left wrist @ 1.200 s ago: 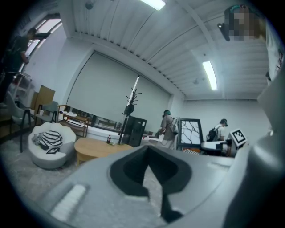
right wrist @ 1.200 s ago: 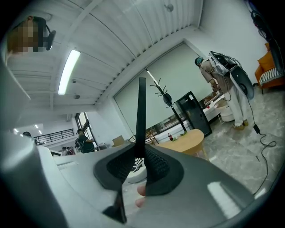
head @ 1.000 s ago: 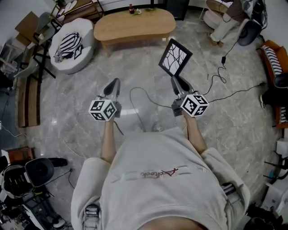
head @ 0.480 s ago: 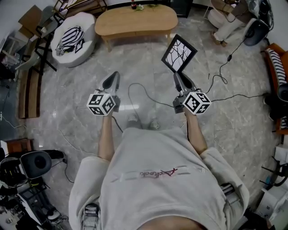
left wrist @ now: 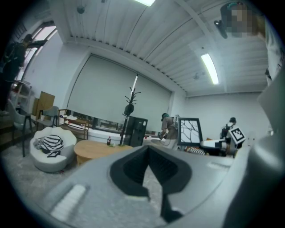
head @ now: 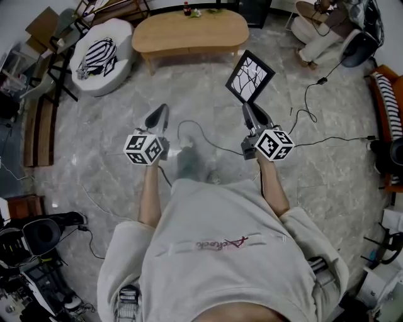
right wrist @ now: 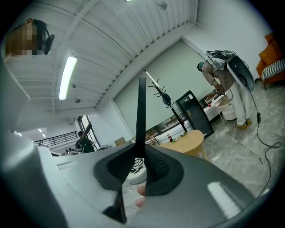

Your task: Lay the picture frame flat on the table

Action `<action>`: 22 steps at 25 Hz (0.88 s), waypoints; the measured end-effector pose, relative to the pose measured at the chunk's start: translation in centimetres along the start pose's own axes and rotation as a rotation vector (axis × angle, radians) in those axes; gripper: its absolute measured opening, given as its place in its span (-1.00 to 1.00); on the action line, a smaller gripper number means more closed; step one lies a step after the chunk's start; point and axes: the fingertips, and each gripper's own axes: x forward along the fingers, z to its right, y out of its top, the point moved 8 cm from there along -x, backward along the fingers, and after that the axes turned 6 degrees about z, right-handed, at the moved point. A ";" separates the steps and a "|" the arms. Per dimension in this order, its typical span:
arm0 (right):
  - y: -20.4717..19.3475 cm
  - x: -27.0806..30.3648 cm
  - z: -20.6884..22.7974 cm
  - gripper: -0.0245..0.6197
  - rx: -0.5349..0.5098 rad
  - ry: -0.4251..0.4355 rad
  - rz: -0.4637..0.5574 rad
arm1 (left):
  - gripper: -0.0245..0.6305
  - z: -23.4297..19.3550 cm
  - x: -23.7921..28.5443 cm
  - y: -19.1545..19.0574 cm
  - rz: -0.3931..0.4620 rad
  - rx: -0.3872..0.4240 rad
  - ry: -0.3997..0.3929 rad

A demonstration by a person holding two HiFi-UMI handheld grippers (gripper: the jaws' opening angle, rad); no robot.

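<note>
Vs. a sec ago, not much is changed at the grip. The picture frame is still clamped in the right gripper, and no slip is seen. The table is now found higher up in the head view, nearer the top edge, so the whole rig has been carried a bit closer to it. A shoe is caught blurred on the floor on the table's near side, where two shoes were planted half a sec back. The left gripper is kept about level w/ the right one, as before. Its jaws are drawn together w/ nothing btwn them, and only a sliver of floor is seen through in the left gripper view.

Now the frame itself: a black border, w/ a white pic crossed by black branch-like lines. It is held up in the air, tilted, not flat, and gripped at its lower edge. It is placed on the near side of the table, toward the table's right end, well apart from the tabletop and touching nothing but the pads. In the right gripper view it is seen edge-on as a thin dark bar rising from btwn the jaws, which are pressed on both its faces. In the left gripper view its face is shown to the right of the table. A small bottle is stood at the table's far edge.
</note>
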 end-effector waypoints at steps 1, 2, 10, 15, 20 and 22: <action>0.0 0.4 0.1 -0.72 -0.001 0.000 0.000 | -0.93 -0.3 0.3 -0.1 0.000 -0.001 -0.001; 0.0 0.8 0.2 -0.72 -0.002 0.000 0.000 | -0.93 -0.6 0.5 -0.2 0.001 -0.003 -0.001; 0.0 5.1 1.2 -0.72 -0.012 -0.002 -0.007 | -0.93 -4.0 3.6 -0.4 0.003 -0.026 -0.003; 0.4 9.9 1.8 -0.72 -0.019 -0.004 -0.007 | -0.93 -7.6 6.8 0.0 0.001 -0.052 -0.007; 1.2 16.0 2.6 -0.72 -0.025 0.000 -0.009 | -0.93 -11.7 11.5 1.0 -0.005 -0.061 -0.020; 1.5 18.7 2.6 -0.72 -0.027 -0.005 -0.013 | -0.93 -13.7 13.4 2.0 -0.009 -0.060 -0.028</action>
